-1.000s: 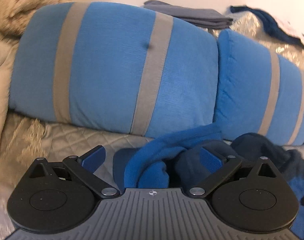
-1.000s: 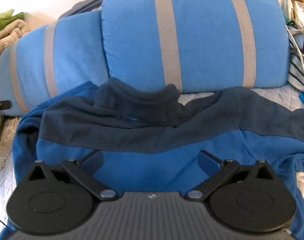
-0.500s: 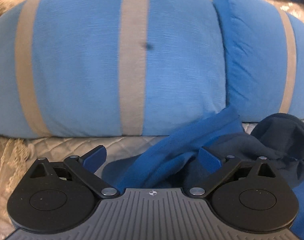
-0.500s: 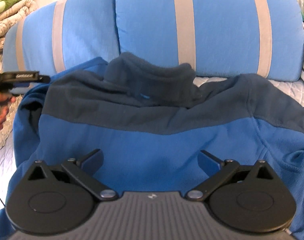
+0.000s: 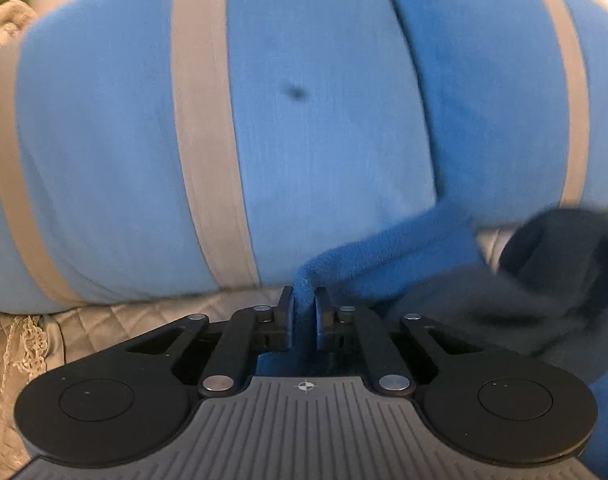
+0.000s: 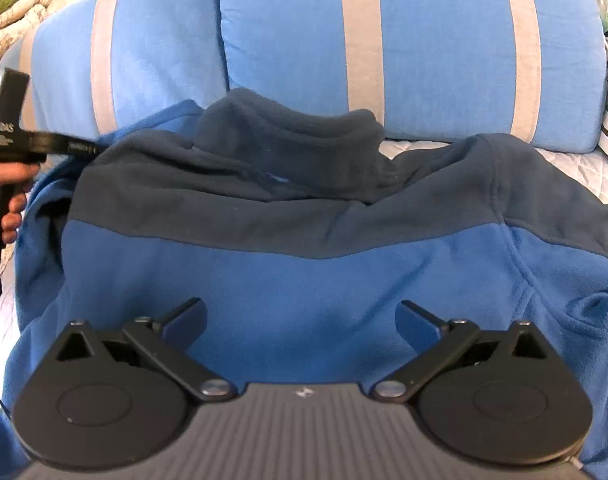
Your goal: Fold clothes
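Left tool: my left tool (image 5: pixel 304 312) is pinched nearly closed on a bright blue fold of the fleece jacket (image 5: pixel 384 252), at the foot of the striped pillows (image 5: pixel 304 120).
Right tool: my right tool (image 6: pixel 302 320) is spread wide with nothing between its fingers, above the jacket's blue back panel.
Fleece jacket: it lies spread on the bed (image 6: pixel 576 164), with its dark collar (image 6: pixel 288 136) toward the pillows at the head end.

The fleece (image 6: pixel 304 264) lay spread on the bed (image 6: pixel 576 164), collar toward two pillows (image 6: pixel 424 52) at the far side. The left claw (image 5: pixel 304 308) pinched its left sleeve (image 5: pixel 384 256) near the left pillow (image 5: pixel 208 152). The right claw (image 6: pixel 300 320) hung over the near hem.
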`<state>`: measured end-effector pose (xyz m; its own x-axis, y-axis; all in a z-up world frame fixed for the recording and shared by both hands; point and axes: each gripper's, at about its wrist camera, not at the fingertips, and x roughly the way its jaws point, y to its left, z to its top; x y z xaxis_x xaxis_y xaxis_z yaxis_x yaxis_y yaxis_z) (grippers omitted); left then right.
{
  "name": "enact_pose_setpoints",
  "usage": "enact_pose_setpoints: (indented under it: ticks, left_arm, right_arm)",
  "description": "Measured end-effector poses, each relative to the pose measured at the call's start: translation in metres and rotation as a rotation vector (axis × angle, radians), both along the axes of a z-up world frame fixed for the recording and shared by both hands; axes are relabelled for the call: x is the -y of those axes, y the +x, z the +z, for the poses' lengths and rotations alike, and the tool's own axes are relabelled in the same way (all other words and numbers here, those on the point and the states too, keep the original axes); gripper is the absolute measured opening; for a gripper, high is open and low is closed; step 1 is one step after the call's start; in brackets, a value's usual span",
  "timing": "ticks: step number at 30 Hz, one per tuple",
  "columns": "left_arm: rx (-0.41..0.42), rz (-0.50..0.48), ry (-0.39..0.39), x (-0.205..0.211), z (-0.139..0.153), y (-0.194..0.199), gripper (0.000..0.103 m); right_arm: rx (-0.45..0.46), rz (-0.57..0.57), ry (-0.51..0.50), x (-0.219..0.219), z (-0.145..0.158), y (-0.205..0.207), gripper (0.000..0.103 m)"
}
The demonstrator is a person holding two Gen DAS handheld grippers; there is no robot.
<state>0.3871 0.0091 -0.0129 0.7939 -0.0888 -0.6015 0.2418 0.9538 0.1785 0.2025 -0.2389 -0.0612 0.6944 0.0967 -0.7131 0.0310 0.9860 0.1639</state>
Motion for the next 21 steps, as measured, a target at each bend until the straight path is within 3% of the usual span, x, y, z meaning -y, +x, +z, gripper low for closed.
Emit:
enact_pose_setpoints:
  ticks: [8, 17, 19, 21]
  left_arm:
    - [0.204, -0.105, -0.032, 0.023, 0.067, -0.053, 0.008]
    - [0.366, -0.237, -0.165, 0.009, 0.133, -0.107, 0.008]
    - [0.376, -0.280, -0.143, 0.002, 0.131, -0.117, 0.008]
    - [0.360, -0.322, -0.070, -0.003, 0.118, -0.136, 0.009]
  right_arm:
    - [0.005, -0.042, -0.038, 0.001, -0.002, 0.001, 0.102]
    - [-0.010, -0.109, -0.022, 0.013, -0.006, 0.002, 0.102]
    - [-0.012, -0.129, -0.004, 0.018, -0.007, 0.002, 0.102]
    - [-0.008, -0.156, 0.016, 0.024, -0.007, 0.001, 0.102]
